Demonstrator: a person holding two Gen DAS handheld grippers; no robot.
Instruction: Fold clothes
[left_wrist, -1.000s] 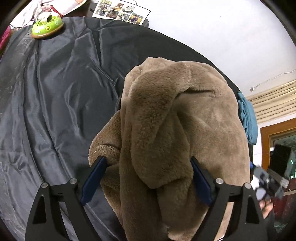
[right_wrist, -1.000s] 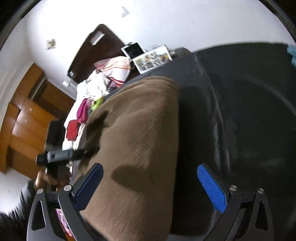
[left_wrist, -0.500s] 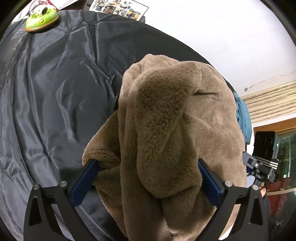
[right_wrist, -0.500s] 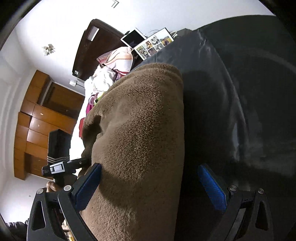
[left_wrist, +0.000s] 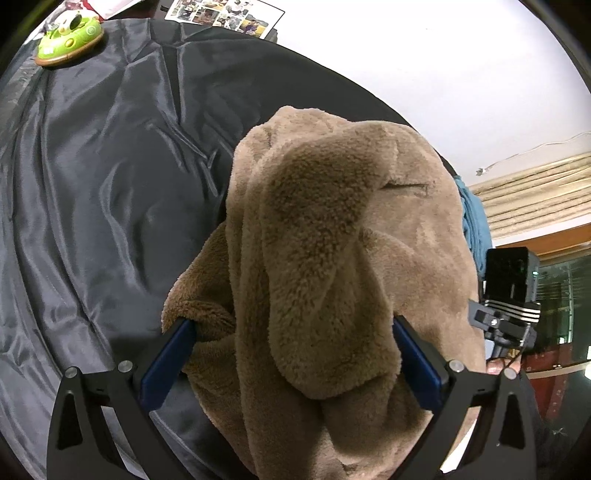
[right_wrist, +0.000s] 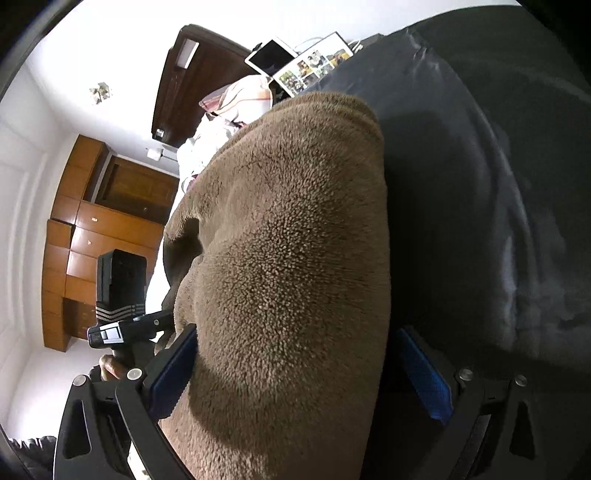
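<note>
Brown fleece garment (left_wrist: 332, 258) bunched over dark satin sheet (left_wrist: 110, 166). Left tongs (left_wrist: 291, 354): jaws spread wide, fleece between and touching both pads, not clamped. Right tongs (right_wrist: 299, 373): jaws wide, fleece filling the gap. Green toy (left_wrist: 68, 40) far off.

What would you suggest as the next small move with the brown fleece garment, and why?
Probably lower both grippers to lay the brown fleece garment on the dark satin sheet. It hangs bunched between the wide-set fingers of the left gripper and right gripper, so it likely needs spreading flat before folding.
</note>
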